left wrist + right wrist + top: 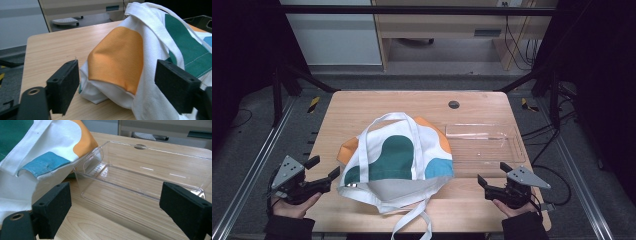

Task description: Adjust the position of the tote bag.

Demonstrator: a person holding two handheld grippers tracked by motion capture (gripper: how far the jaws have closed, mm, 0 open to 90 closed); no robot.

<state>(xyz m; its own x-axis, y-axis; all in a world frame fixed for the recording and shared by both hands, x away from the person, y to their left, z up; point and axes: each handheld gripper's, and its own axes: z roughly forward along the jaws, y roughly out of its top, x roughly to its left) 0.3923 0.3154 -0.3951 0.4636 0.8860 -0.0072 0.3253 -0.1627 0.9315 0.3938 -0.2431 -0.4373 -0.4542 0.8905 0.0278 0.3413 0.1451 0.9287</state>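
Tote bag of white cloth (397,160) with green, orange and blue patches lies bulging in the middle of the light wooden table (362,105), its mouth toward the person, touching a clear plastic rectangular bin (484,142) to its right. That bin holds nothing (what fills the bag I cannot tell). Left gripper (324,172) and right gripper (492,181) flank the bag, jaws wide, holding nothing, so work looks unstarted; next, each must close on the bag's cloth.
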